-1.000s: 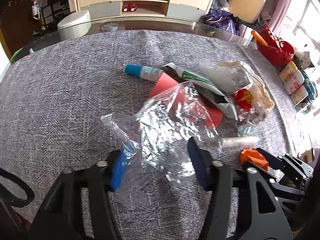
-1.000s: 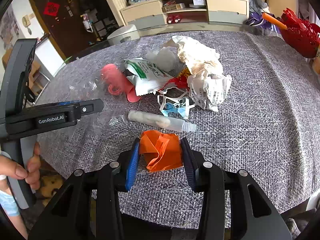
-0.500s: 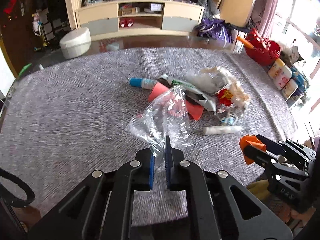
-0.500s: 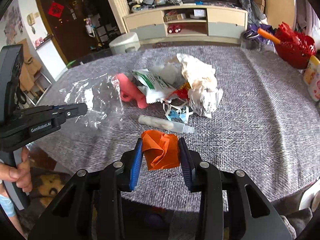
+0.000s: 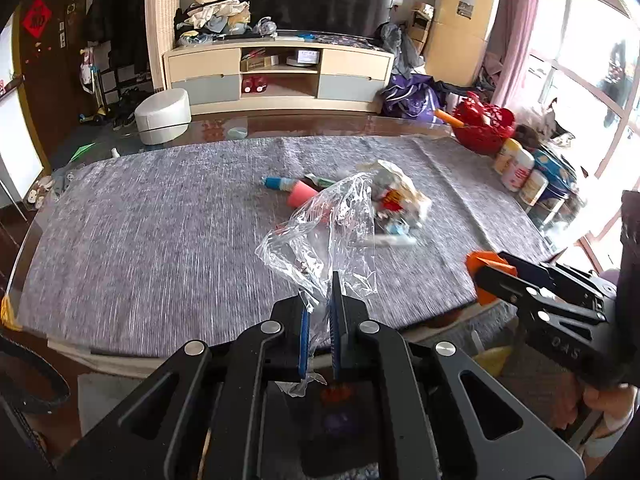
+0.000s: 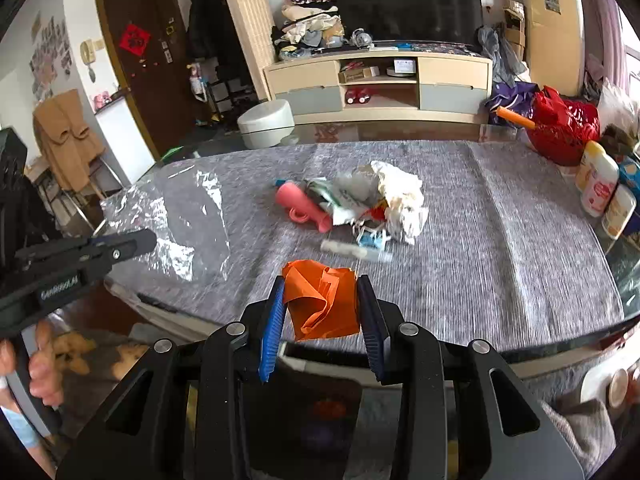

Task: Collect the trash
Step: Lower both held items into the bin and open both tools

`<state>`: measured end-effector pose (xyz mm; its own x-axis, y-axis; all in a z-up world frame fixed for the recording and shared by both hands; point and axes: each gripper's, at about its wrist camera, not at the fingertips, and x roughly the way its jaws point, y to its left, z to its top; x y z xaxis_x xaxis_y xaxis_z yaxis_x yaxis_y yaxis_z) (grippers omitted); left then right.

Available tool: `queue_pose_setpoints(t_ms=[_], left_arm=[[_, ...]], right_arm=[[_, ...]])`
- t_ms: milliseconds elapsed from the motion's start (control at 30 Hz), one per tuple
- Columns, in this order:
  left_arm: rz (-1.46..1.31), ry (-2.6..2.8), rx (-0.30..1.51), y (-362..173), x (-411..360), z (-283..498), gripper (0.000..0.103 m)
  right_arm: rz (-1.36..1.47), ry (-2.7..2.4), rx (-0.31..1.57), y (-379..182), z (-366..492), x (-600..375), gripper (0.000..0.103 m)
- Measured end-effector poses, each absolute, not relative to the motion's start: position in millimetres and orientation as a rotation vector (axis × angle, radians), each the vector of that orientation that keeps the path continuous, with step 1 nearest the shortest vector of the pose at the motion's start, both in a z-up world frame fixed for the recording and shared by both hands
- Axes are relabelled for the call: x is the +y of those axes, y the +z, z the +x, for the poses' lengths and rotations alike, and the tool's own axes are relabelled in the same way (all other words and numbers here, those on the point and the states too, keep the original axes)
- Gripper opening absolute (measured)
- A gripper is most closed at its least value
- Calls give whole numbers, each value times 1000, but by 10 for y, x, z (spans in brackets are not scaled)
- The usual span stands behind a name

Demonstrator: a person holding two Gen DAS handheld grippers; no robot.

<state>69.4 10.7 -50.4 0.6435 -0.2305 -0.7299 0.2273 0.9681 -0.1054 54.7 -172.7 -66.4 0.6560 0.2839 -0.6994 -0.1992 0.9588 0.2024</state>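
My left gripper (image 5: 319, 292) is shut on a crumpled clear plastic bag (image 5: 324, 236), which hangs lifted above the near edge of the grey-clothed table (image 5: 160, 232). The same bag (image 6: 180, 220) shows at the left of the right wrist view, held by the left gripper (image 6: 148, 240). My right gripper (image 6: 320, 292) is shut on a crumpled orange paper (image 6: 322, 300), raised over the table's near edge. That orange paper (image 5: 486, 264) shows at the right of the left wrist view. A trash pile (image 6: 368, 204) lies mid-table: a pink piece (image 6: 300, 204), white crumpled paper, wrappers, a white tube (image 6: 356, 250).
A red basket (image 6: 560, 128) and several bottles (image 6: 600, 184) stand at the table's right edge. Behind the table are a TV cabinet (image 6: 380, 80) and a white round stool (image 6: 266, 122). A hand (image 6: 40, 368) grips the left tool's handle.
The left gripper closed on the plastic bag and lifted it back toward the table's near edge. The right gripper rose and pulled back with the orange paper held.
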Motion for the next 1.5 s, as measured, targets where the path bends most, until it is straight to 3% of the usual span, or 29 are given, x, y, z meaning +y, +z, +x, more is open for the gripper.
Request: queue_pose_setpoints(t_ms=[267, 633, 933, 1333, 1500], left_arm=[[6, -277, 879, -727, -15, 153, 7], [-3, -245, 1123, -1804, -68, -121, 7], [-14, -254, 1238, -2363, -110, -130, 7], [4, -282, 1285, -2559, -196, -39, 8], [-6, -299, 1285, -2558, -209, -20, 16]], right_arm=[[96, 275, 888, -925, 200, -1689, 37], [107, 290, 1071, -1649, 41, -1526, 37], [137, 295, 1198, -2144, 74, -1456, 37], [185, 308, 1279, -2425, 211, -1447, 38], [193, 309, 1279, -2427, 234, -1442, 42]])
